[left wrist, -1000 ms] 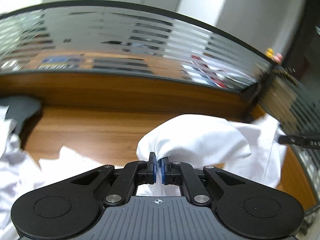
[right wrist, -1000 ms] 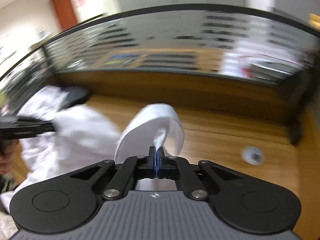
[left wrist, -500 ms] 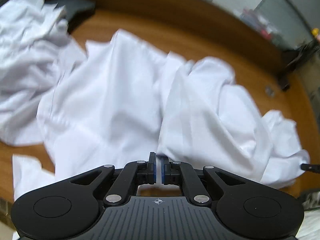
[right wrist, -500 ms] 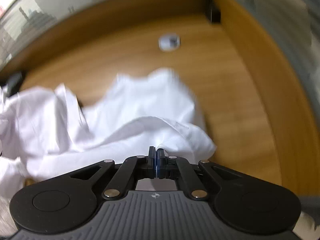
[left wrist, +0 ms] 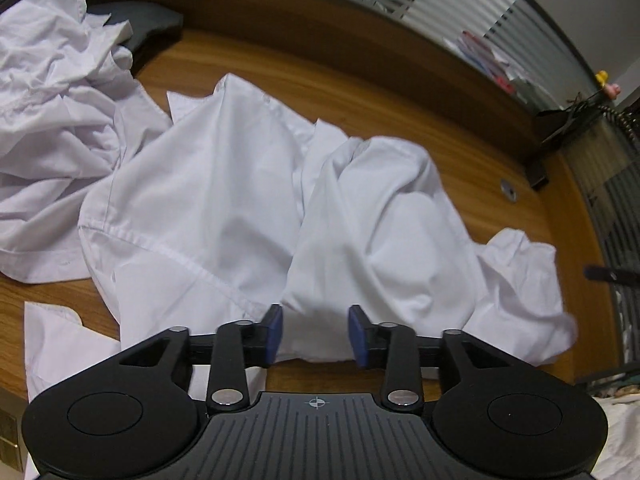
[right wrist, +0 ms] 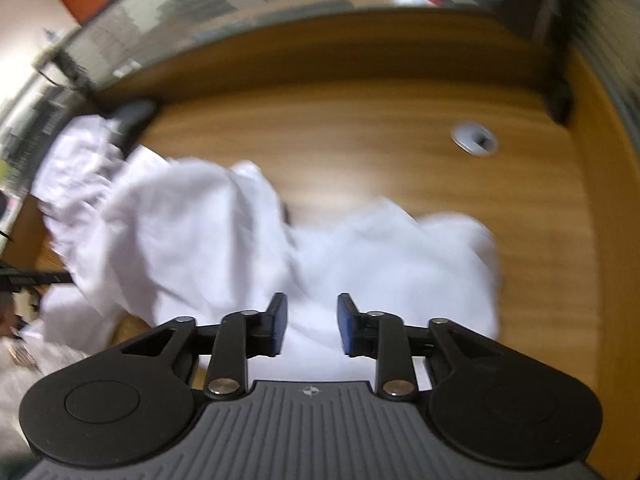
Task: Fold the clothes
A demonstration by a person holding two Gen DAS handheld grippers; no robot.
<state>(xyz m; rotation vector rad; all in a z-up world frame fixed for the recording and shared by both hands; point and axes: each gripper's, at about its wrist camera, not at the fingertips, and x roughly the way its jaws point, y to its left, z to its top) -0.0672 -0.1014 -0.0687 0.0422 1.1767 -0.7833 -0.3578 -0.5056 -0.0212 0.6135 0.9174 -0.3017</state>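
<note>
At the far left of the left wrist view, a crumpled pile of white garments (left wrist: 52, 92) is heaped on the wooden tabletop (left wrist: 248, 60), with a dark grey object (left wrist: 144, 24) lying just behind it. Beside the pile, a white shirt (left wrist: 208, 200) is spread loosely across the tabletop, its seams and button placket visible, and its right half is bunched into a raised mound. The left hand-held gripper (left wrist: 315, 334) is seen low at the near edge of the shirt with its blue pads (left wrist: 273, 330) spread apart; cloth shows in the gap between them but is not pinched. Further right, a small round metal grommet (left wrist: 508, 189) is set into the tabletop, and frosted glass partitions (left wrist: 440, 4) are seen beyond the desk's raised edge.

In the blurred right wrist view, the same shirt (right wrist: 240, 248) is seen rumpled on the tabletop (right wrist: 360, 140). The right hand-held gripper (right wrist: 309, 324) is likewise held with its jaws parted over the cloth, nothing being gripped. The grommet (right wrist: 475, 141) is seen to the right, well apart from the shirt.
</note>
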